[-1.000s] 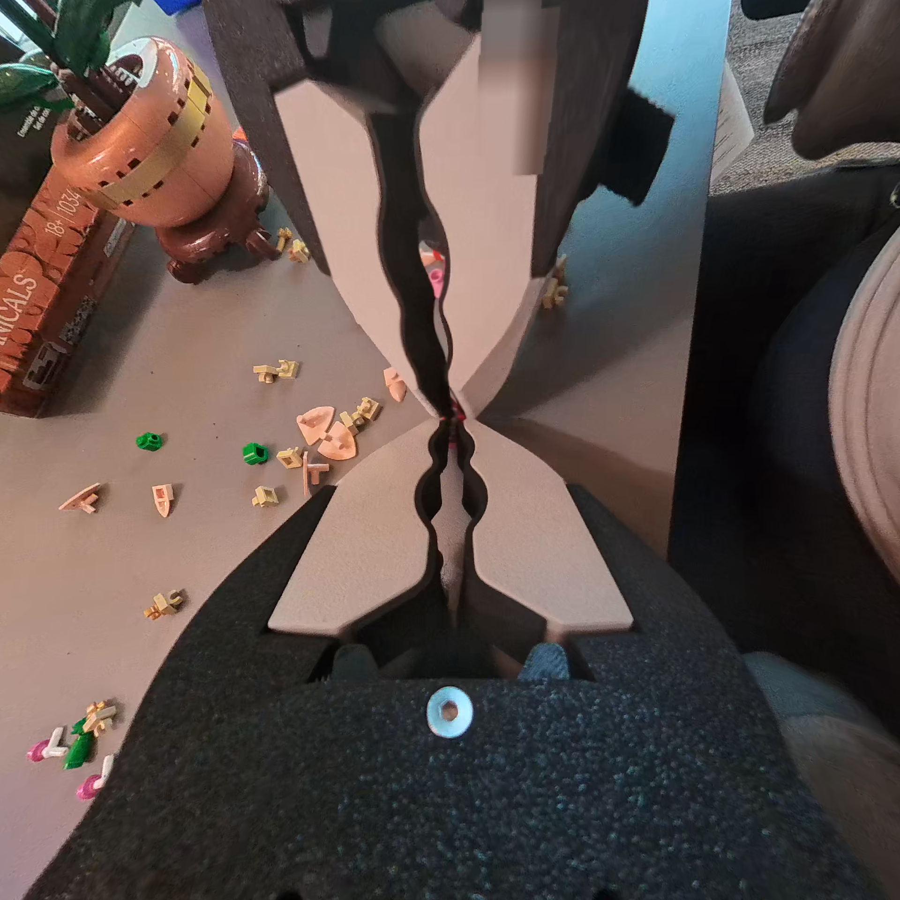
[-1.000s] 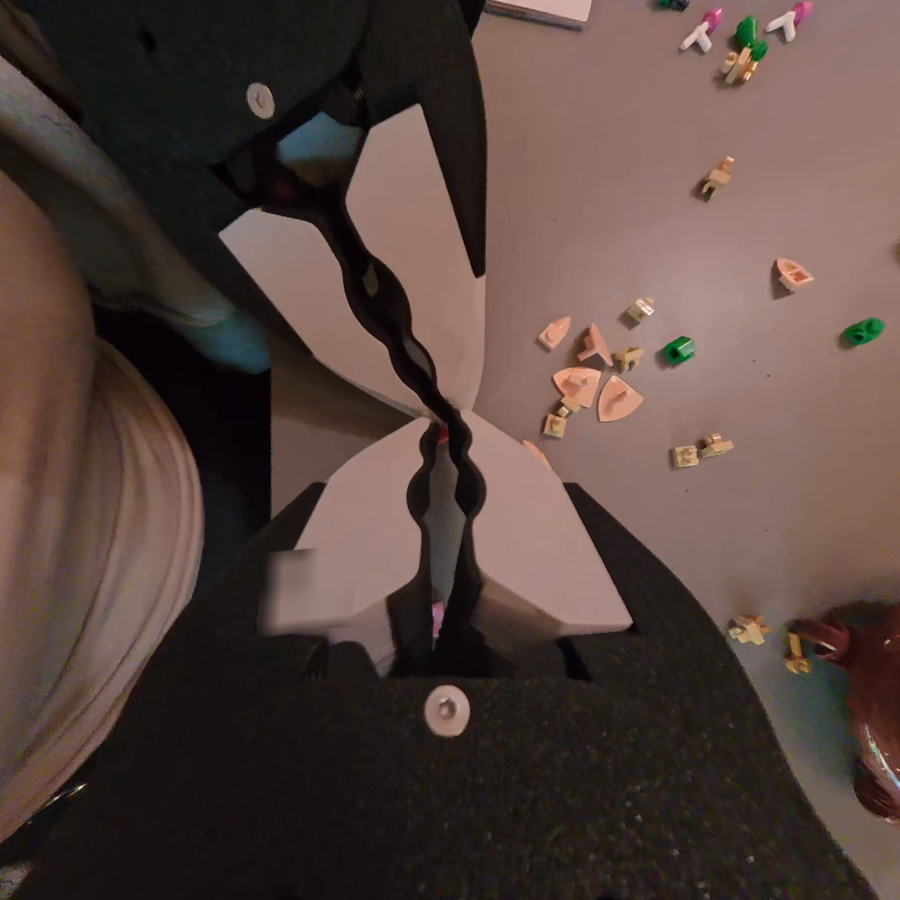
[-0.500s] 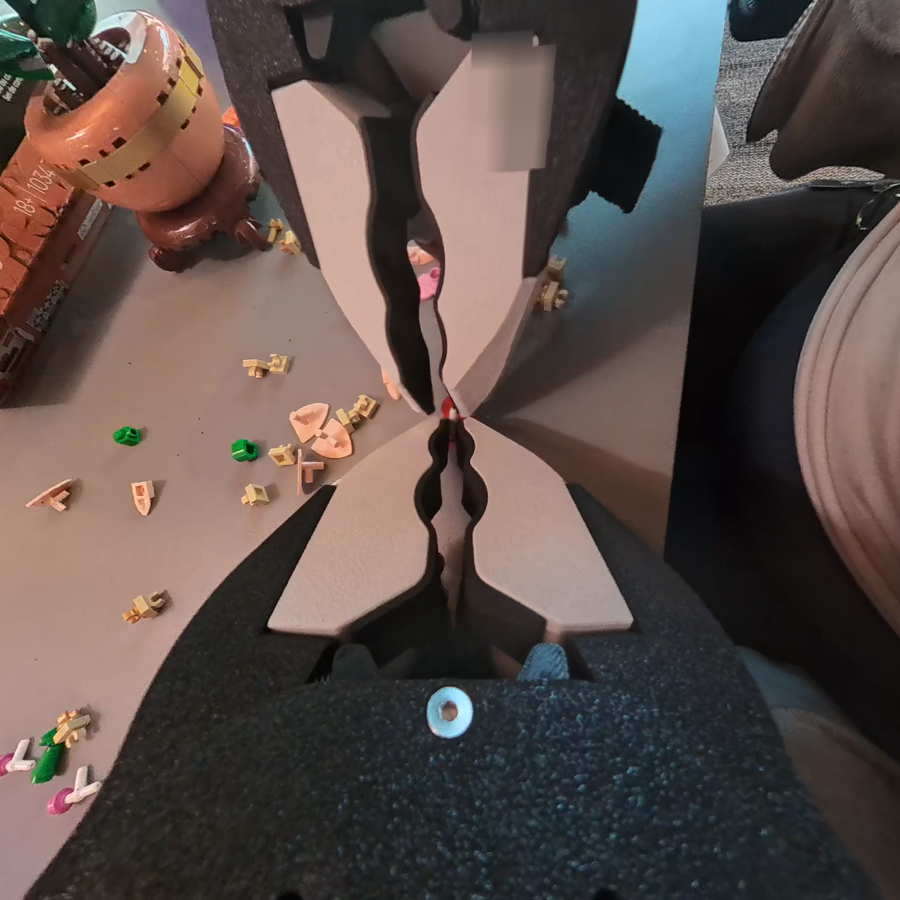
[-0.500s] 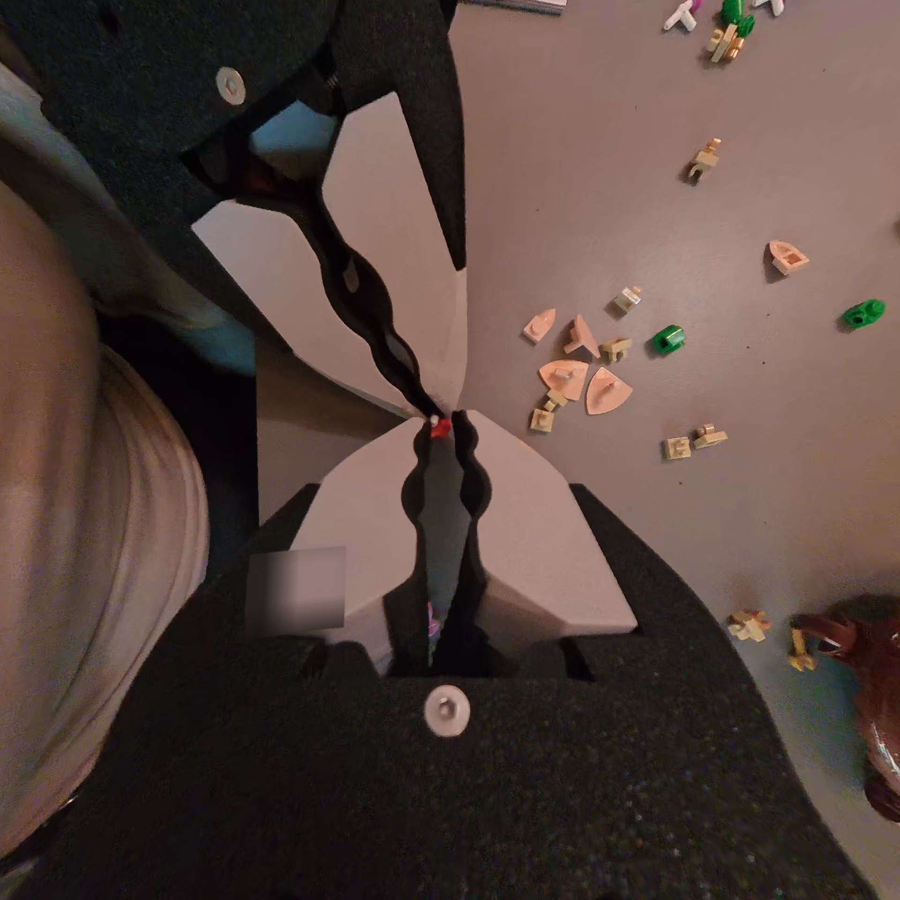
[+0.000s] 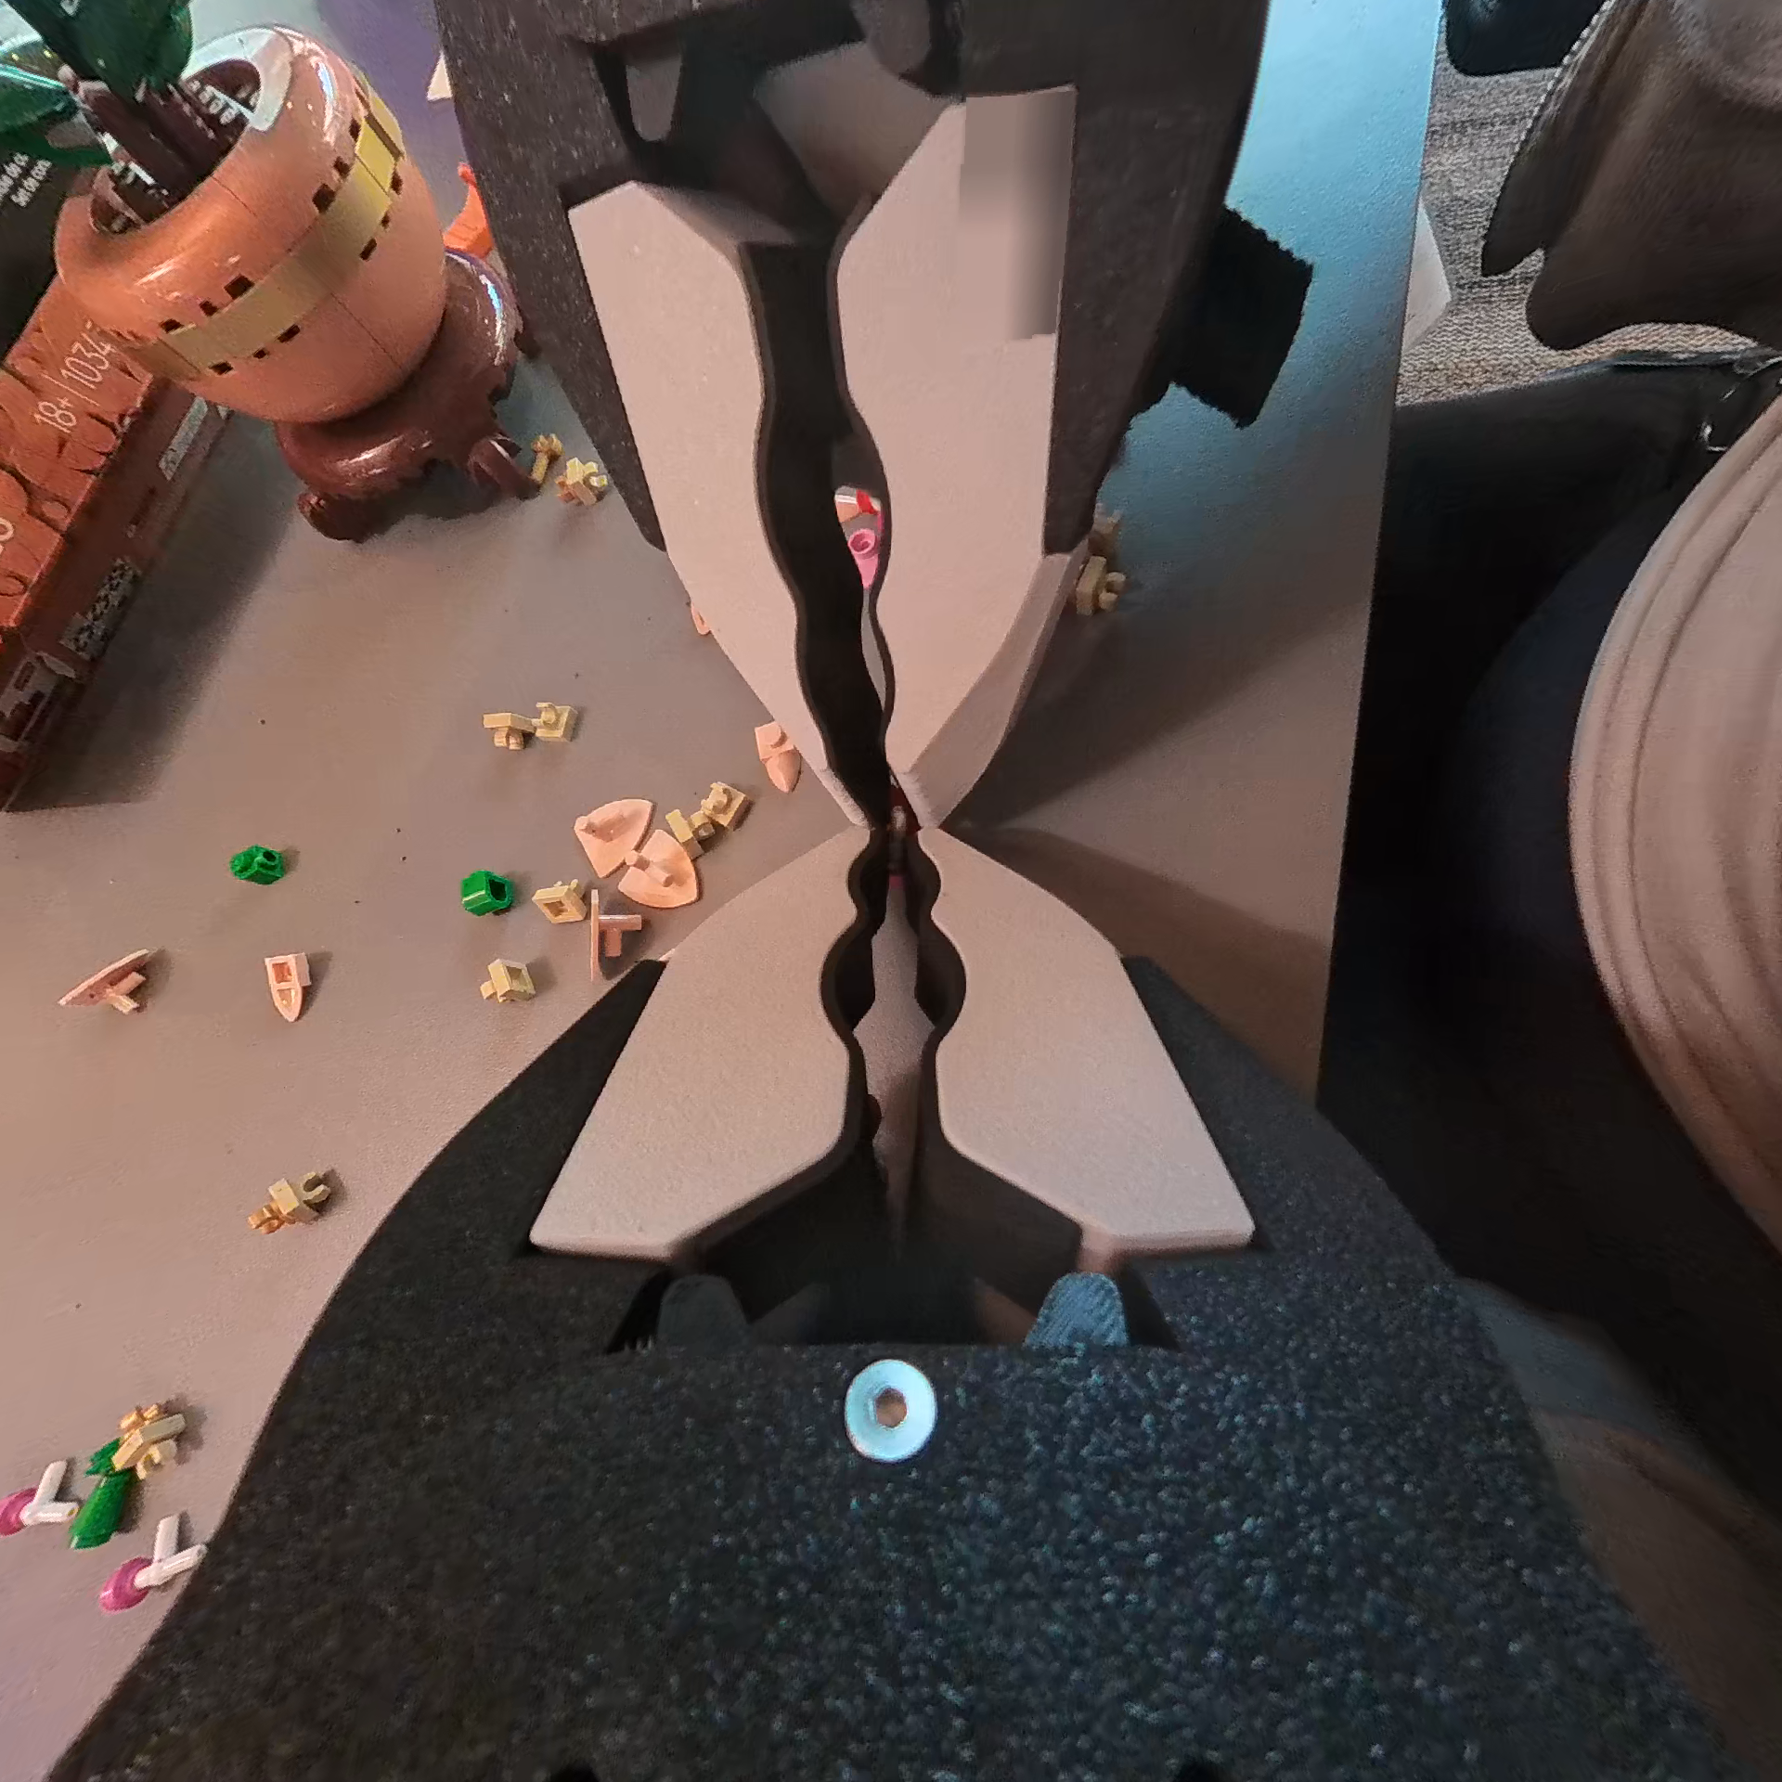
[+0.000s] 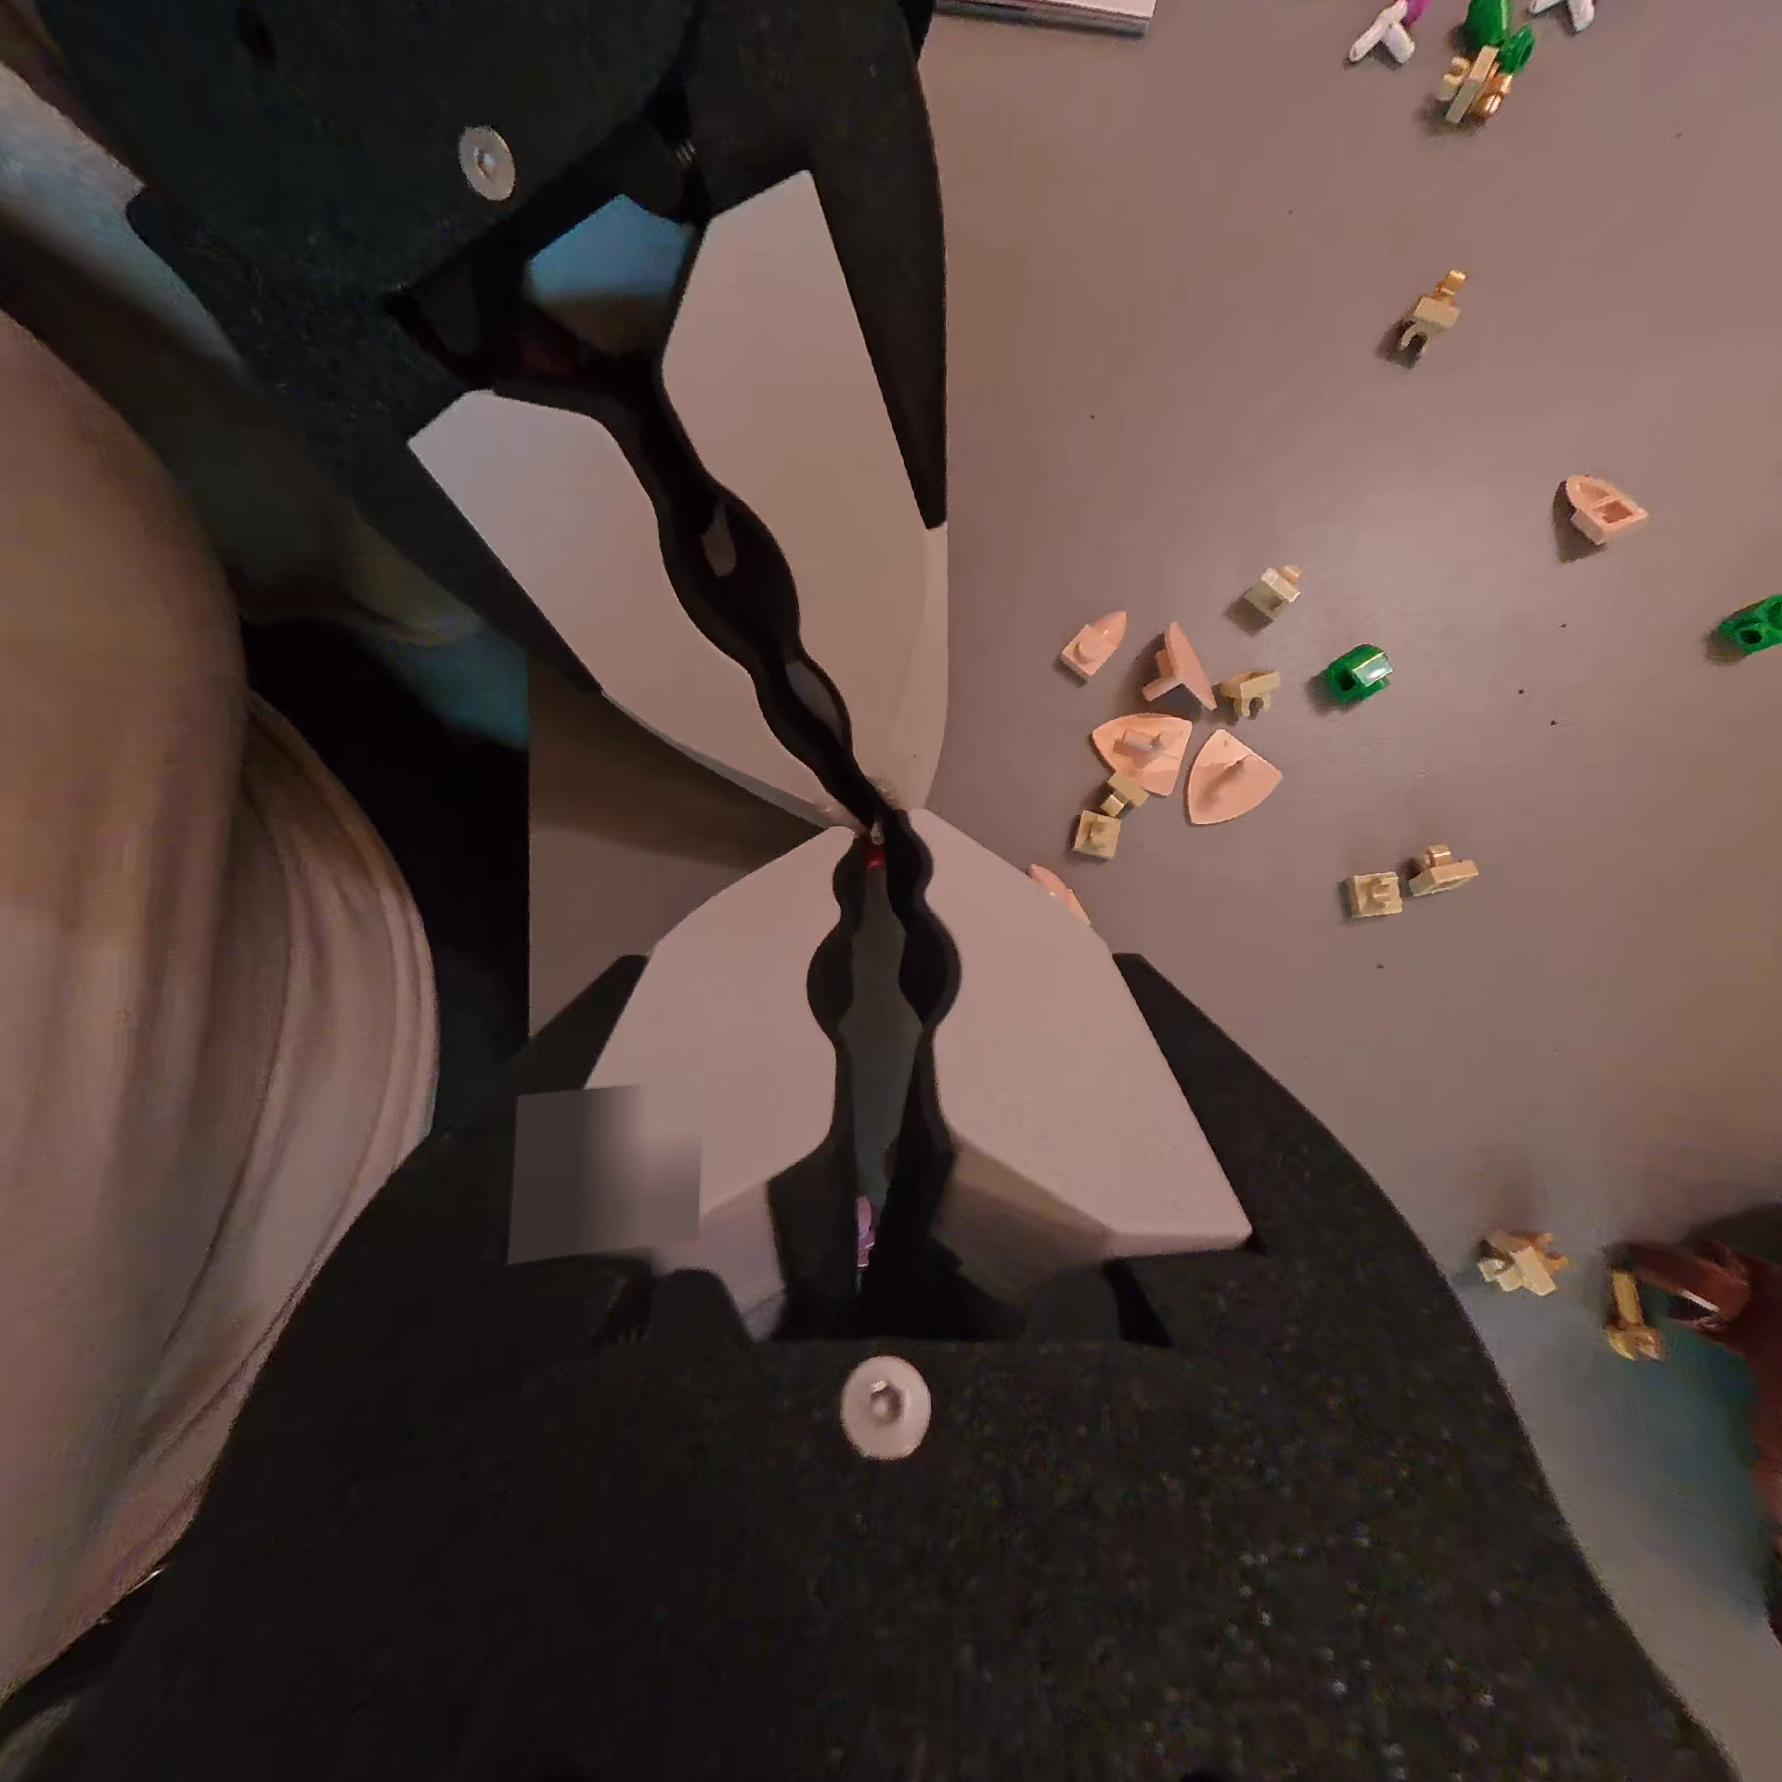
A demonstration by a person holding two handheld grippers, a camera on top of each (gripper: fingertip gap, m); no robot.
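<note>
My left gripper [image 5: 892, 853] and my right gripper [image 5: 882, 810] meet tip to tip above the grey table [image 5: 289, 1109], near its edge. Both are shut, and a tiny red piece [image 5: 898, 798] is pinched where the tips meet. In the right wrist view my right gripper [image 6: 879, 853] holds the red piece [image 6: 875, 858] at its tips. There the left gripper [image 6: 861, 808] comes in from the upper left and touches it. Most of the piece is hidden by the fingers.
A brick-built flower pot [image 5: 251, 260] on a brown stand and a brown box [image 5: 58, 463] stand at far left. Loose peach shells [image 5: 636, 853], tan bits [image 5: 530, 723], green studs [image 5: 485, 892] and pink-white pieces [image 5: 145, 1572] are scattered. The table edge [image 5: 1350, 675] and a person's lap are at right. The grippers are tip to tip, or close to it. The brick-built flower pot [image 5: 251, 260] is about 15 cm from both grippers' fingertips.
Half a second ago the right gripper's jaws stood slightly apart around the red piece. Now they are shut on it. Both grippers stay tip to tip and have barely shifted.
</note>
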